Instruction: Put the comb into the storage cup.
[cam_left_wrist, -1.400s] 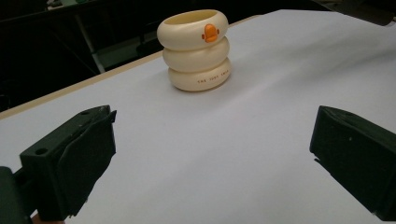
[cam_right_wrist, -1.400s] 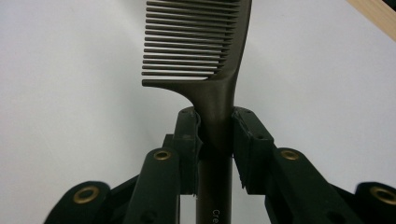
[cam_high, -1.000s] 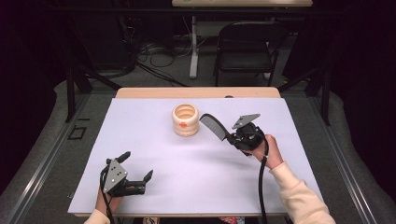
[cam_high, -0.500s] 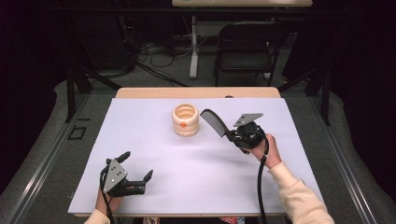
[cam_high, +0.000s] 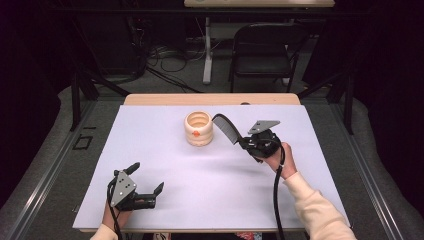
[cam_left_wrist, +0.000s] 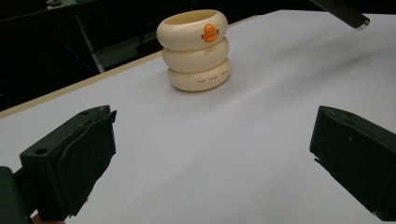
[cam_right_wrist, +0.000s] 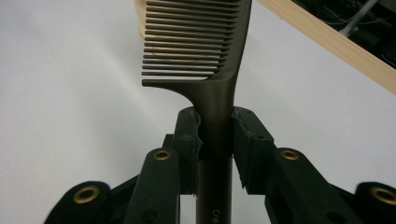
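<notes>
The right claw (cam_high: 243, 142) squeezes a dark comb (cam_high: 226, 128) by its handle. The comb's tip pokes over the cream ring-shaped cup (cam_high: 198, 129), at 12 o'clock on the desk (cam_high: 210, 195). The left claw (cam_high: 145, 181) rests wide open and holds nothing, at 7 o'clock.

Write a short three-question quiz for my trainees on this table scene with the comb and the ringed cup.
1. True or false: the right tool is shut on the handle of the comb.
2. Which way does the comb's toothed end point in the high view? A) toward the cream ringed cup B) toward the left tool C) toward the chair
3. In a few words, how do the left tool's jaws stand?

Key
1. True; both pads press the handle.
2. A; the tip hangs just beside the cup's rim.
3. Wide open, nothing between them, low over the white table cover.
</notes>
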